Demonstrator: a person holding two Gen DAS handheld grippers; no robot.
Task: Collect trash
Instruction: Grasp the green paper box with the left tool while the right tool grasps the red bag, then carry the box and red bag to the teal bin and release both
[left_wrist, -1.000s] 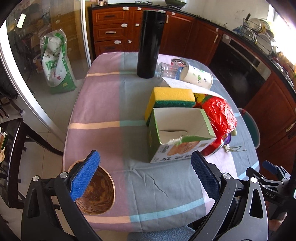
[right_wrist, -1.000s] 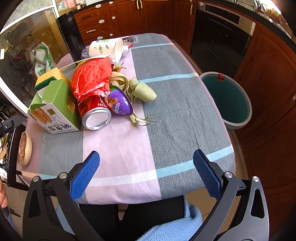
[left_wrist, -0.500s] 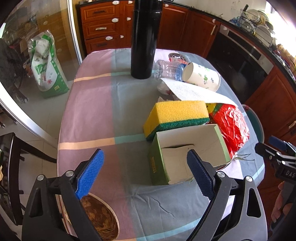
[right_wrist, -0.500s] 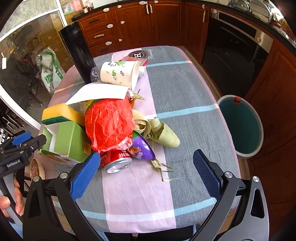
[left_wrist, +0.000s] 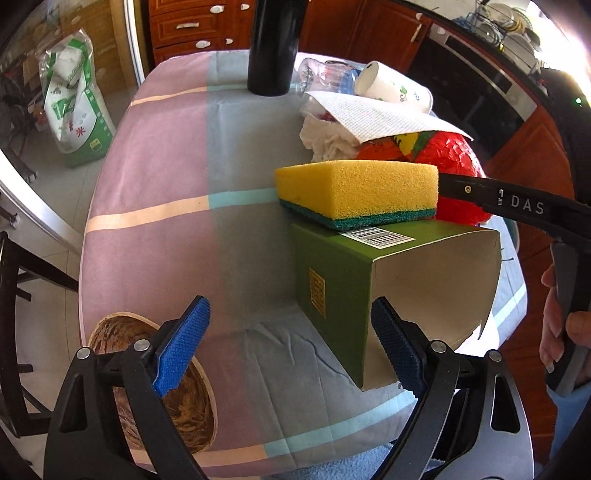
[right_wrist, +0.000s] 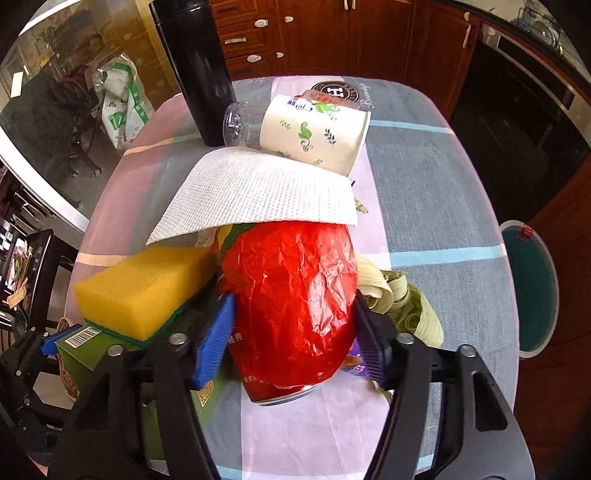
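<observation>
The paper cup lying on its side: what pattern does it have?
The paper cup is white with small green and dark leaf-like motifs, seen best in the right wrist view.

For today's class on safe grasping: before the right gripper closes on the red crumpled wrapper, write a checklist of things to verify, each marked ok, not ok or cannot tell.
1. Right gripper open: ok.
2. Red wrapper lies between the right gripper's fingers, one blue pad on each side: ok.
3. Wrapper free of other items: not ok; a paper towel overlaps its far end and a red can lies under it.
4. Yellow sponge outside the closing path: cannot tell; it sits close to the left pad.
5. Trash bin open and in sight, on the floor to the right: ok.
6. Left gripper open around the green box corner: ok.
</observation>
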